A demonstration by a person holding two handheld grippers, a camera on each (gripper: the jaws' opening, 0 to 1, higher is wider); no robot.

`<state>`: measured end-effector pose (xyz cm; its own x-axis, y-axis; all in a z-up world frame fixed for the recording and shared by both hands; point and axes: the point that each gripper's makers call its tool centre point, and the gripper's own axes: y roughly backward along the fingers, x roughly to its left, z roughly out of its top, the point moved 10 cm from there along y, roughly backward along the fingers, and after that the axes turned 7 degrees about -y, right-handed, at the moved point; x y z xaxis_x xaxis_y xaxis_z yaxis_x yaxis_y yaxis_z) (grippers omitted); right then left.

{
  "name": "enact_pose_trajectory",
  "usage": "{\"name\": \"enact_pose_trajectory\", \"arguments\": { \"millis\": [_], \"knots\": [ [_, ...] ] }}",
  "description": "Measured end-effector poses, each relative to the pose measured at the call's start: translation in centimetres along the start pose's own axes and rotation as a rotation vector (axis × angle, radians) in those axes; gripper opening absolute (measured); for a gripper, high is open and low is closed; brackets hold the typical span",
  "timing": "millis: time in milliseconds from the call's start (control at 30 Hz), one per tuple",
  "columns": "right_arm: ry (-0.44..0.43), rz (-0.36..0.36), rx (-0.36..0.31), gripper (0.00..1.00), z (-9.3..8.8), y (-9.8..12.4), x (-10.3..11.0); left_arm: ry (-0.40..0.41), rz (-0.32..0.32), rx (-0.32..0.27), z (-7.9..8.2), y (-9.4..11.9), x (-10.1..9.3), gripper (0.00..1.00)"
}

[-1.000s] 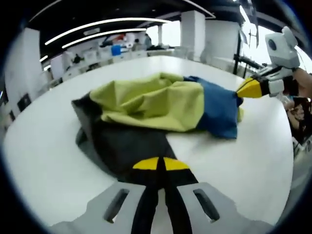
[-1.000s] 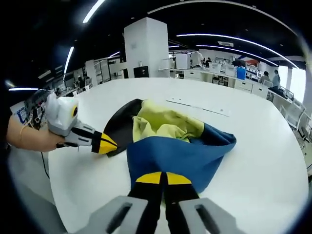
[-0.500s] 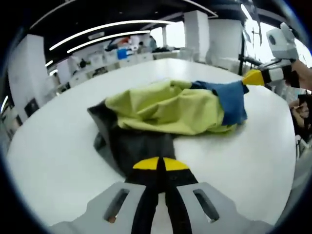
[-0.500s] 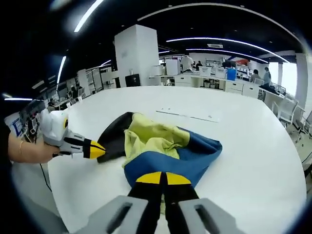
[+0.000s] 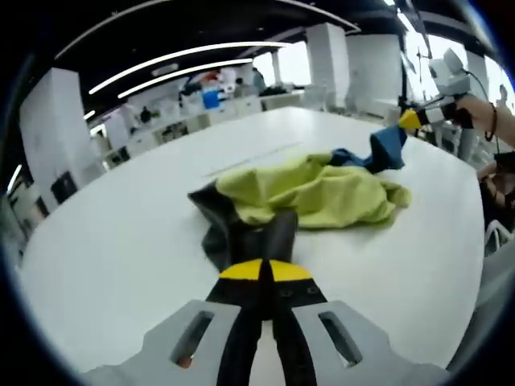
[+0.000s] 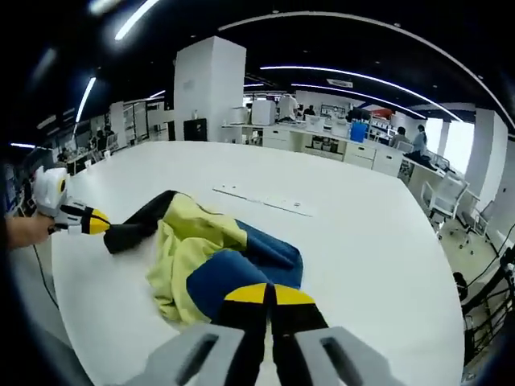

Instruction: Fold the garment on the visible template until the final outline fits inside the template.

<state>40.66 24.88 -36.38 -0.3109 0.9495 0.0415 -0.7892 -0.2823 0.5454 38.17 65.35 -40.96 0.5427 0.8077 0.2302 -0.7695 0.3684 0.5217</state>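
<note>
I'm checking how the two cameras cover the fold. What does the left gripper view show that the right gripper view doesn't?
Left gripper view alone: the left hand-held gripper shut on the garment's black part, seen close up; a window bright behind the right hand-held gripper.

Right gripper view alone: the blue part large in the foreground; a white pillar; office chairs beside the table.

Both: the garment, stretched between the two hand-held grippers, and the white table.
</note>
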Motion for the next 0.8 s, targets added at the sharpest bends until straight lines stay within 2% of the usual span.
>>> {"name": "enact_pose_trajectory", "arguments": {
  "millis": [133, 367, 567, 800],
  "knots": [
    [0.009, -0.051, 0.007, 0.0, 0.0, 0.2, -1.6, 0.017, 0.034, 0.014, -0.7, 0.6, 1.0, 0.0],
    [0.044, -0.151, 0.069, 0.0, -0.4, 0.0, -4.4, 0.038, 0.073, 0.043, -1.7, 1.5, 2.5, 0.0],
    [0.093, -0.183, 0.102, 0.0, -0.5, -0.6, -5.9, 0.007, 0.097, 0.071, -2.3, 1.8, 3.8, 0.0],
    [0.133, -0.229, 0.173, 0.0, -1.3, -1.9, -8.1, -0.009, 0.101, 0.117, -3.3, 1.7, 5.0, 0.0]
  ]
}}
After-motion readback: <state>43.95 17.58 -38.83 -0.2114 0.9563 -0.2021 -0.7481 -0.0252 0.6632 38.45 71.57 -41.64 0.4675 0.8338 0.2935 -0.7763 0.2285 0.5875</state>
